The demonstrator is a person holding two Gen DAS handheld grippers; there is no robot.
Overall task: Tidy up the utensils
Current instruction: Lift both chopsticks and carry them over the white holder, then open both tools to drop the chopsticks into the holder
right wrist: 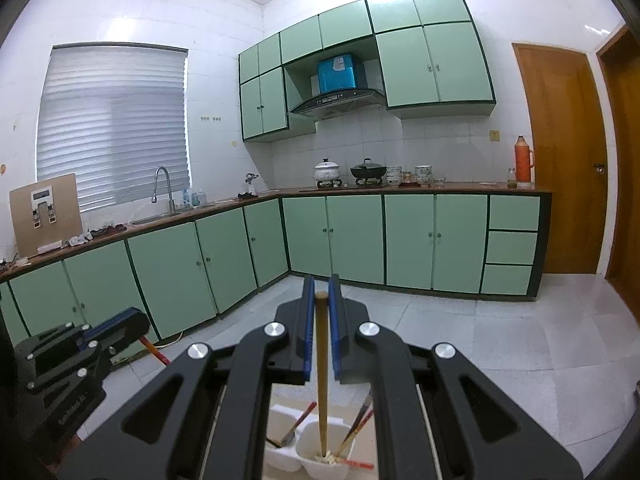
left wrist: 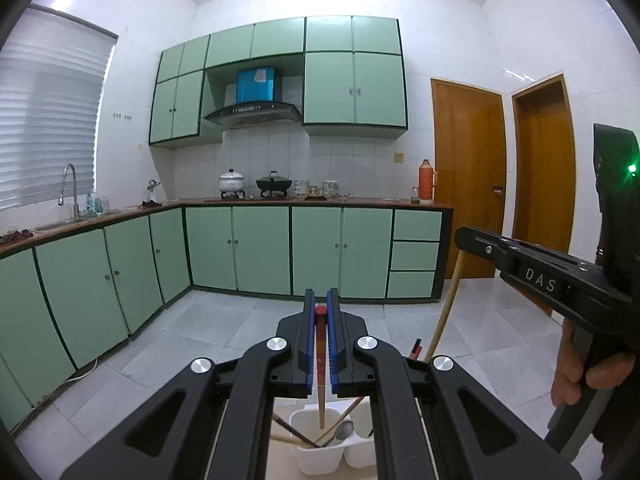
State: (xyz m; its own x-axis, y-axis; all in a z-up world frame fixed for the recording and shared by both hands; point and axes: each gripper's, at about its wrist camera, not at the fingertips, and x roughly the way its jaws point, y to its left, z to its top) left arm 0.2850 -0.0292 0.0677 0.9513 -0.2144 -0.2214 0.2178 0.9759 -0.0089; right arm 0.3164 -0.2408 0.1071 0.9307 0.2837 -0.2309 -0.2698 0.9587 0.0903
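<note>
My left gripper (left wrist: 320,304) is shut on a red-topped chopstick (left wrist: 320,364) that hangs down toward a white utensil holder (left wrist: 320,460) holding a ladle and several chopsticks. My right gripper (right wrist: 320,288) is shut on a plain wooden chopstick (right wrist: 321,372) whose lower end reaches into the white holder's right compartment (right wrist: 324,466). The right gripper also shows at the right of the left wrist view (left wrist: 468,238), with the wooden chopstick (left wrist: 446,308) hanging below it. The left gripper shows at lower left of the right wrist view (right wrist: 136,326).
Green kitchen cabinets (left wrist: 260,248) run along the far wall under a brown counter (right wrist: 440,189) with pots and an orange thermos (right wrist: 523,160). A sink and tap (right wrist: 162,188) stand at left. Wooden doors (left wrist: 468,176) are at right. The floor is tiled.
</note>
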